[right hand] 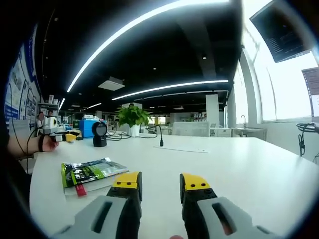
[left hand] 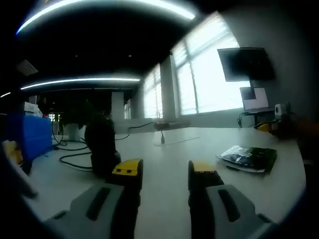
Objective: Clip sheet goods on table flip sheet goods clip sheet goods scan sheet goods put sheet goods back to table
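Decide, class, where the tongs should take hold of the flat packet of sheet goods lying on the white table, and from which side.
Grip the sheet goods at the near thin edge that faces the right tongs, coming in low along the table. The packet lies flat, so only an edge offers a bite, with one jaw sliding under and one over. Both tongs stand open and empty; the left tongs sit farther from it.

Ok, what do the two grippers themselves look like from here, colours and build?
Both match. The left gripper has two pale grey jaw bodies, each with a dark slot, narrowing to black fingers capped with yellow tips. The right gripper has the same grey bodies, black fingers and yellow tips. I cannot make out cables or markings on either.
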### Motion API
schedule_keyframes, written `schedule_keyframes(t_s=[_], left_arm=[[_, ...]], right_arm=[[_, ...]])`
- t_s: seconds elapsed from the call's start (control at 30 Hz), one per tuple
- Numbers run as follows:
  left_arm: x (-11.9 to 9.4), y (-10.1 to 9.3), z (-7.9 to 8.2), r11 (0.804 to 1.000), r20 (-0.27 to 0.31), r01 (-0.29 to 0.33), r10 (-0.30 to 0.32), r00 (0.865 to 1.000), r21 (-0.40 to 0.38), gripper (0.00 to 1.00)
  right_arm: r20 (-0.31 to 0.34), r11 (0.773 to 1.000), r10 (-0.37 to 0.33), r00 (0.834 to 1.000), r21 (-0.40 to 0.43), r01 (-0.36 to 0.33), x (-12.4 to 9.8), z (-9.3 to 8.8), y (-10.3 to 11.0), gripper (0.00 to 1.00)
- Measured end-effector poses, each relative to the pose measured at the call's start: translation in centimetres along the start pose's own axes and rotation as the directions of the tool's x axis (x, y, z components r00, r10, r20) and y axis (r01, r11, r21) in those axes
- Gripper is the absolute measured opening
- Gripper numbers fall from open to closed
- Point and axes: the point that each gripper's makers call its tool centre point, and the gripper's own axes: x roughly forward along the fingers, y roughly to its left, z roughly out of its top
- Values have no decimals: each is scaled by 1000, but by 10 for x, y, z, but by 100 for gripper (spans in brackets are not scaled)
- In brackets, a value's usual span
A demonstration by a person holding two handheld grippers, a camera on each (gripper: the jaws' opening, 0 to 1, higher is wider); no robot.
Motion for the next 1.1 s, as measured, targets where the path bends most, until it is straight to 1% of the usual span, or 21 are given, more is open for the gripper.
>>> schedule_keyframes(t_s=[0.07, 0.2, 0.27, 0.33, 0.4, 0.53, 0.57, 0.67, 0.7, 0.8, 0.87, 0.93, 1.1], left_arm=[[-1, 3, 0, 1000, -1, -10, 10, 1000, -8, 28], [-2, 6, 3, 1000, 14, -20, 20, 1000, -11, 26], [-2, 6, 4, 1000, 21, -21, 21, 1000, 13, 26], [-2, 5, 5, 1000, 27, -17, 17, 999, 13, 21], [-2, 8, 5, 999, 28, -29, 29, 999, 16, 21], [-2, 13, 2, 998, 17, -47, 48, 999, -40, 20], [-2, 11, 1, 996, 21, -39, 41, 999, -79, 17], [-2, 10, 0, 997, 13, -34, 35, 999, -75, 12], [-2, 9, 1, 998, 17, -33, 34, 999, -58, 11], [-3, 12, 1, 997, 17, -47, 48, 999, -65, 10], [-3, 13, 3, 998, 28, -45, 47, 999, -49, 0], [-4, 12, 5, 999, 31, -44, 45, 999, -25, 0], [-4, 15, 3, 998, 23, -56, 56, 998, -10, 0]], right_arm=[[0, 1000, -3, 1000, 3, 3, 0, 0, -1, 26], [-6, 1000, -1, 1000, -2, 1, 1, -1, 0, 27], [-10, 1000, -2, 1000, -7, 2, 1, -2, 1, 27], [-10, 1000, -5, 1000, -9, 5, 1, -2, 0, 27], [-9, 1000, -5, 1000, -10, 5, 1, -2, 1, 27], [-13, 1000, -4, 1000, -13, 4, 2, -3, 1, 27], [-15, 1000, -2, 1000, -12, 2, 2, -3, 1, 27], [-18, 1000, 1, 1000, -13, -2, 2, -4, 1, 27], [-20, 1000, 1, 1000, -14, -1, 3, -4, 2, 27], [-19, 1000, 0, 1000, -13, 0, 2, -4, 1, 27], [-19, 1000, 0, 1000, -13, 0, 2, -4, 1, 27], [-20, 1000, -2, 1000, -15, 1, 2, -4, 1, 27], [-22, 1000, -2, 1000, -14, 2, 3, -4, 0, 28]])
